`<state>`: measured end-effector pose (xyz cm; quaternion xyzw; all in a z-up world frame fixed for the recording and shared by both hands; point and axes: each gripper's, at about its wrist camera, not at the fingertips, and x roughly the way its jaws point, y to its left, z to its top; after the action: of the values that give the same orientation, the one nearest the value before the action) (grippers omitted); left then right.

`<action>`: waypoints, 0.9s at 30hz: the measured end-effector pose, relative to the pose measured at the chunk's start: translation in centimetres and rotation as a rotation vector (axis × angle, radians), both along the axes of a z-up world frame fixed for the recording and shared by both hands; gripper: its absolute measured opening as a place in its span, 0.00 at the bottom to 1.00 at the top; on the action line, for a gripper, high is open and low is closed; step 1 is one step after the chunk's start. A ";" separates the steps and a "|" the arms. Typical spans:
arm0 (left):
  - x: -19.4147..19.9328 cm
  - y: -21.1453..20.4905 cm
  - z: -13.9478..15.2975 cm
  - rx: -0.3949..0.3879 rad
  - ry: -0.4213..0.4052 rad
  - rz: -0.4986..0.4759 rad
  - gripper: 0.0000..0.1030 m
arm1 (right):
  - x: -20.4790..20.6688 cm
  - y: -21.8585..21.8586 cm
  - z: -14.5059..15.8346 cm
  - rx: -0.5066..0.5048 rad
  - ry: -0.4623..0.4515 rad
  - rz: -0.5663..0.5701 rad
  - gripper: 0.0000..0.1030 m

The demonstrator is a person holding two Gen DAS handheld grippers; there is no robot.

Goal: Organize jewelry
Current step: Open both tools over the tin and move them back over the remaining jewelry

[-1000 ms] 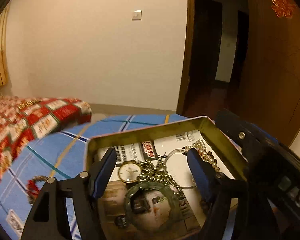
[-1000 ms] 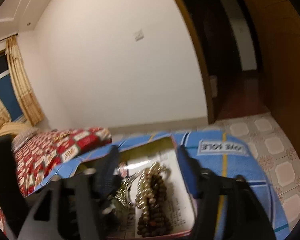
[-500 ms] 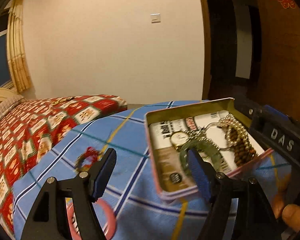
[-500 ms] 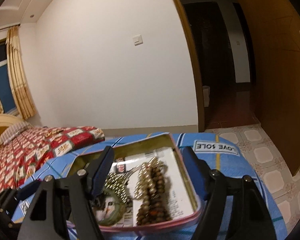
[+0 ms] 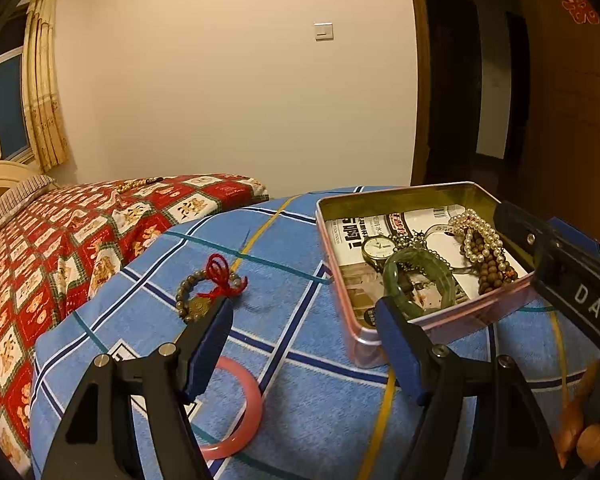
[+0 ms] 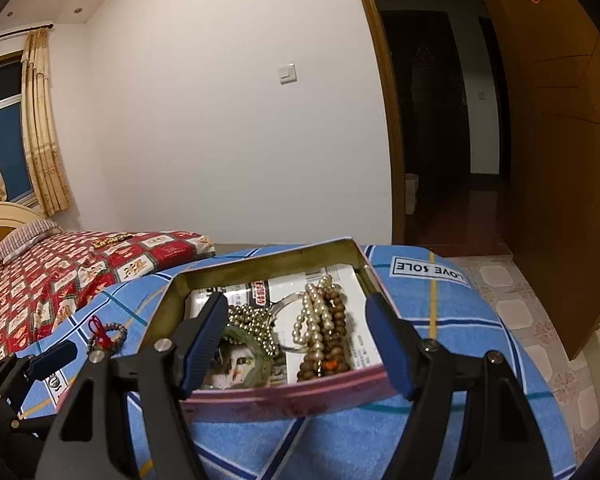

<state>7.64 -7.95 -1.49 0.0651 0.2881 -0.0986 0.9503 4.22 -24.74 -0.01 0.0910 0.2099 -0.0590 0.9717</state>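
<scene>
An open pink tin (image 5: 364,336) (image 6: 276,398) lies on a blue checked cloth (image 5: 292,312). It holds a green jade bangle (image 5: 420,276), a watch (image 5: 378,247), a pearl strand (image 5: 474,236) (image 6: 314,316) and brown wooden beads (image 5: 490,268) (image 6: 332,344). A bead bracelet with a red tassel (image 5: 210,284) (image 6: 104,334) and a pink bangle (image 5: 240,412) lie on the cloth left of the tin. My left gripper (image 5: 304,340) is open and empty over the cloth between them. My right gripper (image 6: 296,344) is open and empty at the tin's near edge.
A bed with a red patterned cover (image 5: 80,232) stands to the left, with a string of beads (image 5: 140,184) on it. A wooden door (image 6: 560,160) and dark doorway are at the right. The cloth's edge drops to a tiled floor (image 6: 540,320) on the right.
My left gripper has pulled back out of the tin and swung left over the cloth; the tassel bracelet and pink bangle came into view. My right gripper has drawn back slightly.
</scene>
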 end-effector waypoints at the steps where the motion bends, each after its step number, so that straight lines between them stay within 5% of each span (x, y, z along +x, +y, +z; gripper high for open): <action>1: -0.1 0.1 0.0 -0.001 0.000 0.001 0.71 | -0.2 0.1 -0.1 -0.001 0.004 0.001 0.73; 27: -1.4 8.5 0.2 -0.029 -0.004 0.133 0.71 | -2.8 6.3 0.0 -0.022 0.023 0.097 0.73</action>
<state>6.28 0.54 -1.26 0.0321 0.2884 -0.0392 0.9562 1.41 -18.49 -0.03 0.0695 0.2244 -0.0149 0.9719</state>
